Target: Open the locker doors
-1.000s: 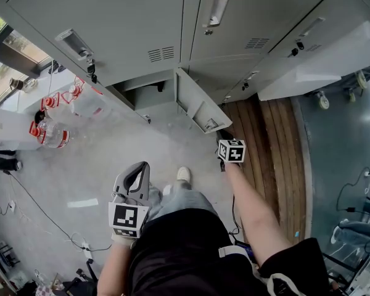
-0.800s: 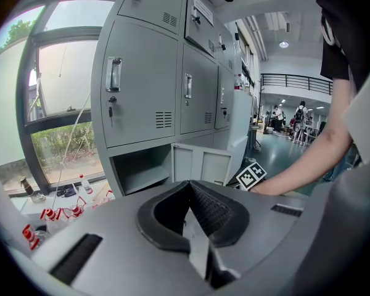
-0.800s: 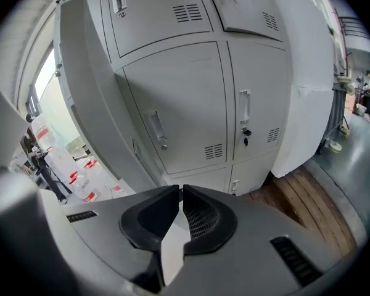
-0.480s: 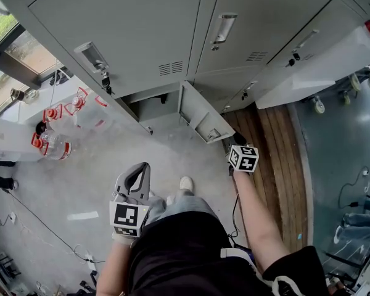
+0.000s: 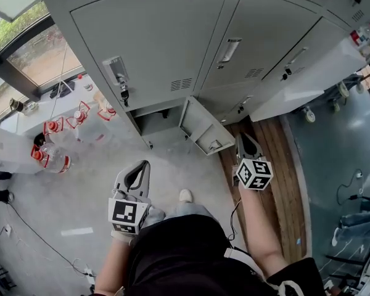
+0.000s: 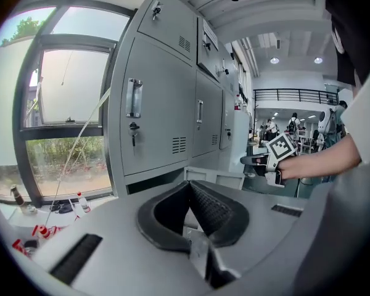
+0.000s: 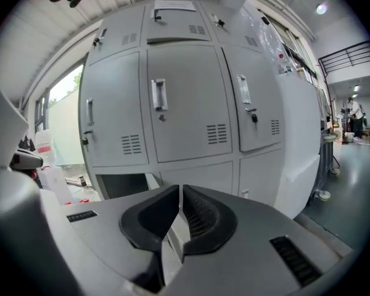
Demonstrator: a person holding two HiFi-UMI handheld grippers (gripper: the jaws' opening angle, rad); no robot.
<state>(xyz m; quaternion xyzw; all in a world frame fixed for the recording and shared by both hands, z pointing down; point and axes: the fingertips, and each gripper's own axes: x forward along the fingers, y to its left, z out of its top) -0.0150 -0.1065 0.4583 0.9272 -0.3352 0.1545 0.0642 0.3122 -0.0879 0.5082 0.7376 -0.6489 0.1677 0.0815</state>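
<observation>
i'm holding my right gripper (image 7: 177,193) pinched all but shut with nothing in it, and my left gripper (image 6: 187,187) is sitting closed and empty too, down by my hip. the right one is pointing at the bank of lockers (image 7: 111,103), roughly facing the closed middle door (image 7: 191,122) with its upright handle (image 7: 158,94). i'm judging that one step is done: the low door (image 5: 200,128) is standing swung out over the floor, its compartment (image 5: 155,117) showing dark. next i'm needing to part the right jaws, fit them round that handle and pull toward me, steering clear of the key (image 5: 124,95) hanging in the left door. i'm standing on a pale grey floor (image 5: 80,184) running into wooden boards (image 5: 277,165) on my right. a window (image 5: 31,54) and some bottles (image 5: 49,156) are lying to my left.
</observation>
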